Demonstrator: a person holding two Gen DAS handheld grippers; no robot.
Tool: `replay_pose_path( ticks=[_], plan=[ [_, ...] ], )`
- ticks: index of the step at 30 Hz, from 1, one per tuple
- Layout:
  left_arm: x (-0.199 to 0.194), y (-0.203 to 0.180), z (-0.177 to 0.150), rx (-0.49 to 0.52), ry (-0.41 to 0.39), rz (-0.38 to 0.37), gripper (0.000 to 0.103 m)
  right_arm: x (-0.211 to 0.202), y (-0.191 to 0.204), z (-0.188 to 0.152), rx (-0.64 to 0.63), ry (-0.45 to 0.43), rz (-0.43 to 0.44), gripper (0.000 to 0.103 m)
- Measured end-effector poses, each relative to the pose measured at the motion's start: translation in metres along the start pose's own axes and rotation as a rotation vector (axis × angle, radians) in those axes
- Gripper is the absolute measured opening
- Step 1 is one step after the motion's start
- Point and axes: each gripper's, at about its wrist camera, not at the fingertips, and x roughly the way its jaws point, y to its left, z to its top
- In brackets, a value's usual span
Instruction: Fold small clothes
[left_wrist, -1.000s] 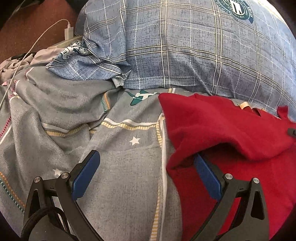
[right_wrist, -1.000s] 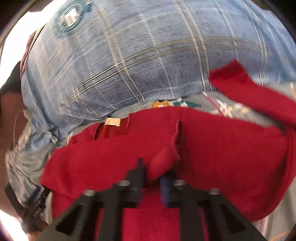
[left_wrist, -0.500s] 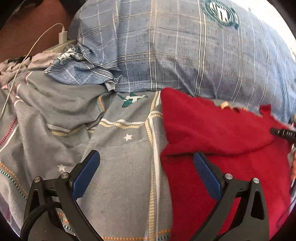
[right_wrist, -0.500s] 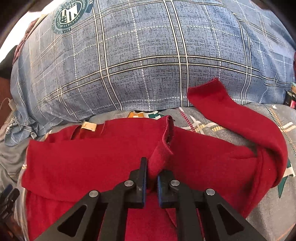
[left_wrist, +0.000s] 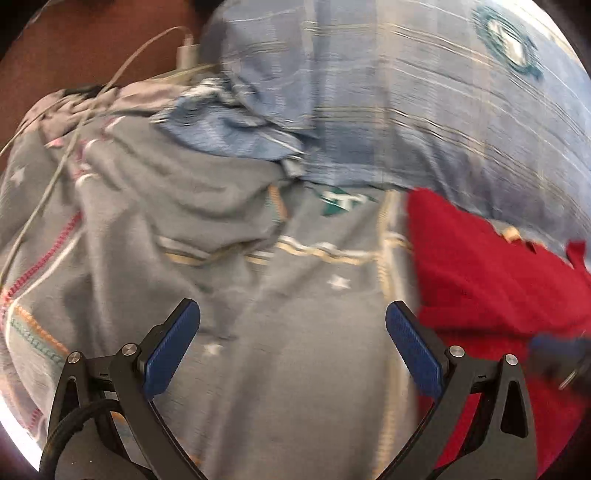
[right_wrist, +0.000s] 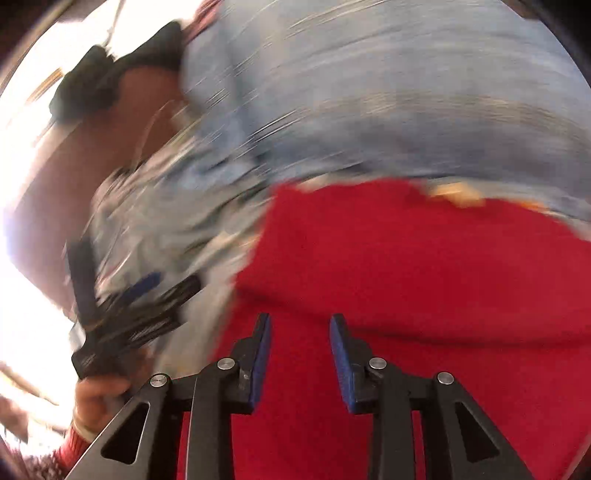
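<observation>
My left tool (left_wrist: 291, 347) hangs wide open over the grey bedspread (left_wrist: 229, 266) with nothing between its blue pads — only the starred cloth shows in the gap. From this side the red garment (left_wrist: 491, 280) lies to the right on the bed, its far edge up against the blue plaid pillow (left_wrist: 424, 110), and a white charger cable (left_wrist: 122, 70) trails at the upper left, which the other camera does not clearly show.

My right tool (right_wrist: 300, 354) sits directly above the red garment (right_wrist: 424, 266); its jaws have just been opening and now stand partly apart, the pads clear of the cloth, gripping nothing. That view is badly blurred, yet it alone shows my left hand (right_wrist: 98, 397) wrapped round the handle of the left tool (right_wrist: 147, 299), out over the grey bedding.
</observation>
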Motion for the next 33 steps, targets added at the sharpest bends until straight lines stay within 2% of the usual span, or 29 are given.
replay_pose_path(
  ticks=[4, 5, 9, 11, 14, 17, 19, 22, 24, 25, 26, 28, 30, 32, 33],
  plan=[
    [0.002, 0.024, 0.006, -0.093, 0.000, -0.004, 0.101, 0.060, 0.032, 0.002, -0.085, 0.060, 0.000, 0.031],
    [0.002, 0.028, 0.007, -0.107, -0.002, -0.002, 0.101, 0.072, 0.039, 0.008, -0.095, 0.042, -0.015, 0.031],
    [-0.001, 0.039, 0.013, -0.140, -0.026, 0.028, 0.101, 0.096, 0.059, 0.028, -0.113, -0.023, 0.011, 0.034],
    [-0.002, 0.044, 0.014, -0.168, -0.033, 0.029, 0.101, 0.109, 0.072, 0.031, -0.150, -0.007, 0.035, 0.034],
    [-0.002, 0.044, 0.014, -0.183, -0.032, 0.023, 0.101, 0.127, 0.069, 0.026, -0.116, 0.053, 0.041, 0.034],
    [-0.004, 0.031, 0.012, -0.134, -0.039, 0.026, 0.101, 0.104, 0.057, 0.023, -0.056, 0.047, 0.068, 0.035],
    [-0.008, 0.022, 0.012, -0.108, -0.044, 0.018, 0.101, 0.067, 0.041, 0.018, -0.014, 0.013, 0.081, 0.039],
    [-0.016, 0.002, 0.013, -0.076, -0.039, -0.042, 0.101, 0.018, 0.016, 0.009, -0.021, -0.069, -0.026, 0.041],
    [-0.016, -0.015, 0.017, -0.048, -0.009, -0.090, 0.101, -0.023, -0.018, 0.005, -0.005, -0.136, -0.222, 0.041],
    [-0.015, -0.023, 0.019, -0.035, 0.003, -0.102, 0.101, -0.032, -0.031, 0.005, 0.007, -0.146, -0.290, 0.041],
    [-0.013, -0.033, 0.022, -0.015, 0.014, -0.118, 0.101, -0.044, -0.055, 0.006, 0.029, -0.151, -0.401, 0.041],
    [-0.002, -0.054, 0.025, 0.039, 0.047, -0.141, 0.101, -0.055, -0.092, 0.007, 0.074, -0.157, -0.533, 0.041],
    [0.012, -0.069, 0.022, 0.081, 0.084, -0.130, 0.101, -0.061, -0.123, 0.005, 0.135, -0.145, -0.589, 0.039],
    [0.024, -0.078, 0.016, 0.091, 0.101, -0.121, 0.101, -0.056, -0.155, 0.001, 0.210, -0.099, -0.598, 0.037],
    [0.032, -0.081, 0.013, 0.099, 0.123, -0.119, 0.101, -0.052, -0.158, 0.000, 0.214, -0.102, -0.596, 0.037]
  ],
)
